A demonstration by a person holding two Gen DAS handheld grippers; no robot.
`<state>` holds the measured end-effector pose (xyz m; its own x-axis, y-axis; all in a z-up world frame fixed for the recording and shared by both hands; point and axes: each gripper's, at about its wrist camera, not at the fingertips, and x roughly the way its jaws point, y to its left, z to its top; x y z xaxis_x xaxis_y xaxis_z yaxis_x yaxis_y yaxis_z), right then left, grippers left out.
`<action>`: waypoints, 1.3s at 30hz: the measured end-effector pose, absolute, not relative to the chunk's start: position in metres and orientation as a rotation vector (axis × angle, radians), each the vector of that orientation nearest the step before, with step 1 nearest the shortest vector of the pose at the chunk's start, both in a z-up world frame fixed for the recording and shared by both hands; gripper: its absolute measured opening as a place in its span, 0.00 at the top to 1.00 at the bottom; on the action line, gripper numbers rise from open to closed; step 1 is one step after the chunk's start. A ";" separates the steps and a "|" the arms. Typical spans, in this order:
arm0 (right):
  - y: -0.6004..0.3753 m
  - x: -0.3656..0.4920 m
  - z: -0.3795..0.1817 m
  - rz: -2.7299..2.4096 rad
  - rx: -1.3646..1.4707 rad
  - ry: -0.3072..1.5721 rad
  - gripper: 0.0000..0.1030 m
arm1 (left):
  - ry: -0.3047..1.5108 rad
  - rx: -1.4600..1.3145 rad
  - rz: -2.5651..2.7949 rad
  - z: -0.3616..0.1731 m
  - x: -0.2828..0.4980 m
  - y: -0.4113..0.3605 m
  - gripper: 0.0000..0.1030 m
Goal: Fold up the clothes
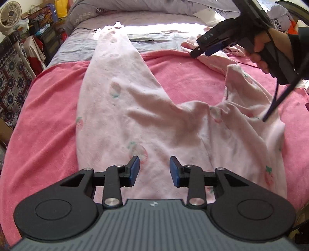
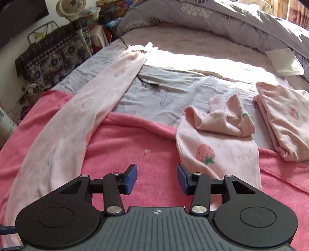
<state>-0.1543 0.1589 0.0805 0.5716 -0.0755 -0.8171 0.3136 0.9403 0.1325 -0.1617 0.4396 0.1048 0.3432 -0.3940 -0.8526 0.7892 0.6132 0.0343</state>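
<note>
Pale pink pyjama trousers [image 1: 123,119] with a strawberry print lie spread on a pink blanket [image 1: 48,115] on the bed. One leg runs straight away from me [image 2: 77,119]. The other leg [image 2: 218,152] bends right, its end crumpled into folds. My left gripper [image 1: 154,164] hovers open over the trousers' near part, with nothing pinched between its blue pads. My right gripper [image 2: 156,170] is open above bare blanket between the two legs, holding nothing. In the left wrist view the right gripper [image 1: 200,51] shows at the upper right, held in a hand [image 1: 260,50] above the crumpled leg.
A folded pink strawberry garment [image 2: 285,119] lies at the right. A black cable [image 2: 150,81] crosses the grey sheet, and beyond it are a bunched grey quilt [image 2: 212,17] and a white envelope [image 2: 283,61]. A fan [image 2: 70,6] and cluttered shelves stand left of the bed.
</note>
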 end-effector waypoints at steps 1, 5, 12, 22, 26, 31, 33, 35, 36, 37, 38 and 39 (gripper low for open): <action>0.157 -0.136 0.081 -0.239 0.274 0.914 0.55 | 0.914 0.522 -0.825 0.102 -0.158 0.436 0.59; 0.179 -0.058 0.088 -0.193 0.121 0.802 0.56 | 0.979 0.598 -0.873 0.069 -0.153 0.426 0.59; 0.238 0.080 0.045 -0.174 0.023 0.794 0.74 | 0.881 0.511 -0.910 0.056 -0.164 0.448 0.57; 0.193 0.235 -0.014 -0.448 0.159 0.711 0.81 | 0.821 0.456 -0.886 0.051 -0.173 0.453 0.57; 0.167 0.263 -0.015 -0.439 0.250 0.681 0.80 | 0.826 0.447 -0.869 0.050 -0.172 0.450 0.57; 0.146 0.238 0.000 -0.361 0.395 0.658 0.77 | 0.825 0.450 -0.859 0.050 -0.175 0.454 0.56; 0.147 0.217 0.016 -0.333 0.407 0.658 0.39 | 0.826 0.450 -0.863 0.050 -0.174 0.454 0.56; 0.168 0.179 0.038 -0.350 0.288 0.591 0.10 | 0.822 0.456 -0.867 0.050 -0.174 0.453 0.56; 0.178 0.161 0.045 -0.356 0.236 0.571 0.10 | 0.820 0.458 -0.870 0.050 -0.174 0.453 0.56; 0.194 0.138 0.053 -0.370 0.176 0.588 0.10 | 0.818 0.460 -0.872 0.050 -0.174 0.453 0.56; 0.208 0.115 0.059 -0.388 0.141 0.605 0.10 | 0.817 0.461 -0.874 0.050 -0.174 0.453 0.56; 0.222 0.090 0.063 -0.385 0.124 0.612 0.10 | 0.815 0.463 -0.877 0.050 -0.174 0.453 0.56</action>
